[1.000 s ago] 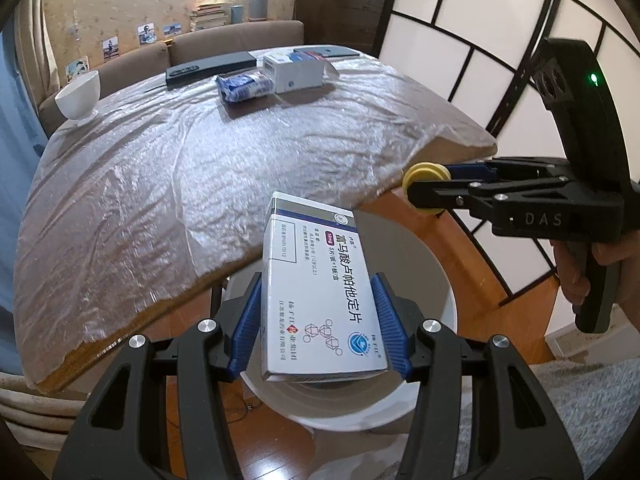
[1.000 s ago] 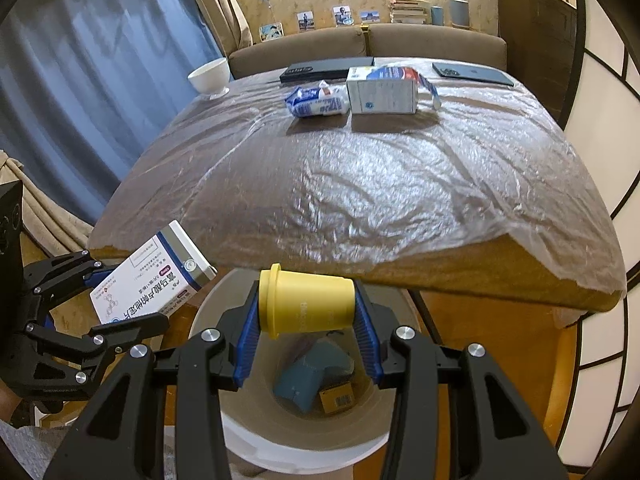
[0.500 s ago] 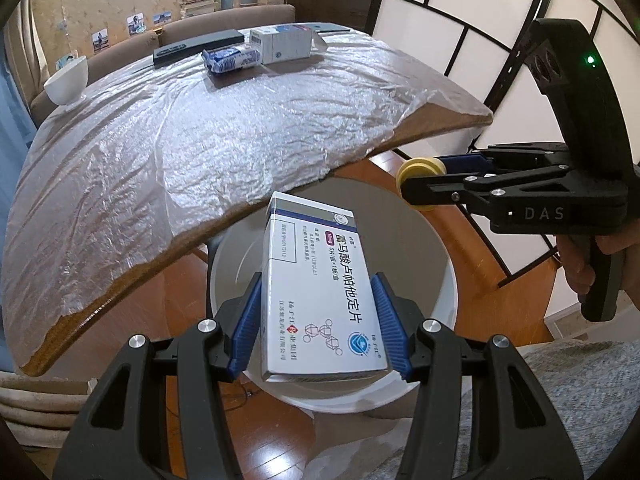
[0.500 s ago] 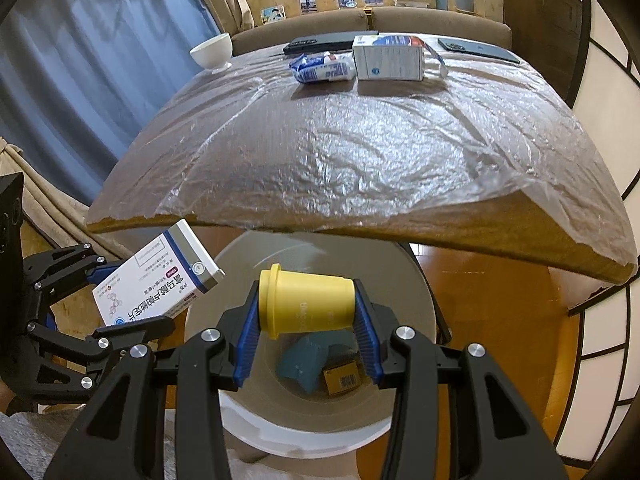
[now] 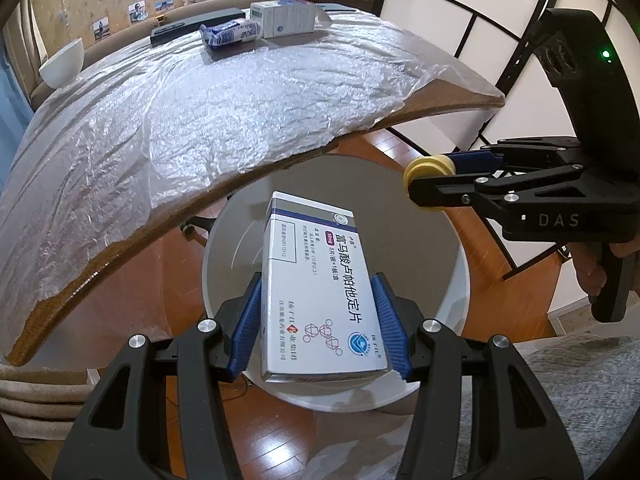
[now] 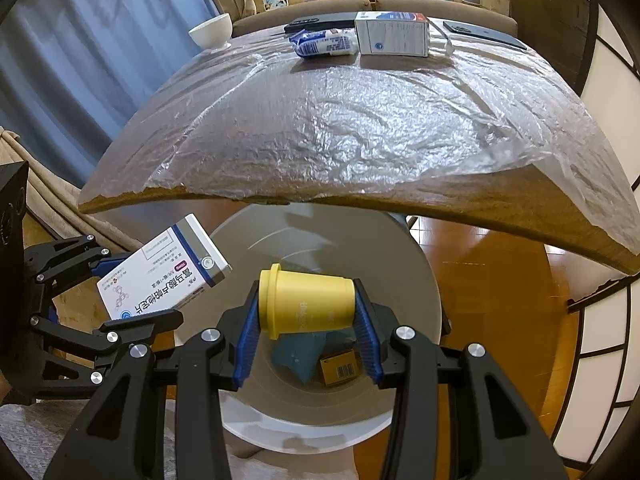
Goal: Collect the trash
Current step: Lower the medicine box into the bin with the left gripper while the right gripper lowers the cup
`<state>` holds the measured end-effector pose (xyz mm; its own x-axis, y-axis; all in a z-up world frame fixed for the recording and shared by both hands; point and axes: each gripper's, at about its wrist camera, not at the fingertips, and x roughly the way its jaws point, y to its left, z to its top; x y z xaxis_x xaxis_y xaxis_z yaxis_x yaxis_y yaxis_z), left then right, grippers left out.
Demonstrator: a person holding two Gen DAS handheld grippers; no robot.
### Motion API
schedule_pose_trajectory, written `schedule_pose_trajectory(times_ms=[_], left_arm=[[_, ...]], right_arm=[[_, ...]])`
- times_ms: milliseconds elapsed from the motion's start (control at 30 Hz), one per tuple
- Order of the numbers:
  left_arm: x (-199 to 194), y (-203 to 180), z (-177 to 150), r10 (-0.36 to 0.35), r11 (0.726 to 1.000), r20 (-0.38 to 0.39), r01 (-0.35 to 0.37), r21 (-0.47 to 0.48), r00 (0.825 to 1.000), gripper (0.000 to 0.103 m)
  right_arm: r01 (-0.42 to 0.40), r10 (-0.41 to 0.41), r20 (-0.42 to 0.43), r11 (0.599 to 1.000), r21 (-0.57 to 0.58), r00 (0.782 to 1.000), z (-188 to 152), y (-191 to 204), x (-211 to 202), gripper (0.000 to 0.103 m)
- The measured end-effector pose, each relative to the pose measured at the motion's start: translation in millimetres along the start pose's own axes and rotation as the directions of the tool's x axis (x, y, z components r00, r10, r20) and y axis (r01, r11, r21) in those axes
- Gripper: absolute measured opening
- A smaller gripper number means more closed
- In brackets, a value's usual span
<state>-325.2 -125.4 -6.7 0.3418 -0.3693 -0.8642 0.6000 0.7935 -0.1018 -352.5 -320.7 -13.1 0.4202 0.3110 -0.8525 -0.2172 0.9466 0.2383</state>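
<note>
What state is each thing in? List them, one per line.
left gripper: shut on the medicine box, above the bin.
right gripper: shut on the yellow cup, held sideways.
trash bin: open, trash at the bottom.
white bowl: upright on the table.

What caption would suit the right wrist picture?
Right gripper holds a yellow cup over a white bin, while the left gripper brings a medicine box alongside.

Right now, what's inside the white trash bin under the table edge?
Inside the white trash bin, a crumpled teal wrapper and a small brown barcoded box lie at the bottom. The yellow cup held above covers part of the bottom.
</note>
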Motion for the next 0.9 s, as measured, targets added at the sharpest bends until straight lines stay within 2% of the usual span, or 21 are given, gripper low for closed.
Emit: schedule_pose_trajectory(times_ms=[900], left_arm=[[50.0,6.9,-14.4,0.034,0.999,-0.077,-0.036,-0.03,0.996,0.054]], right_arm=[[0.0,0.0,-0.084,1.0,-0.002,0.997,-7.0,-6.4,40.6,0.042]])
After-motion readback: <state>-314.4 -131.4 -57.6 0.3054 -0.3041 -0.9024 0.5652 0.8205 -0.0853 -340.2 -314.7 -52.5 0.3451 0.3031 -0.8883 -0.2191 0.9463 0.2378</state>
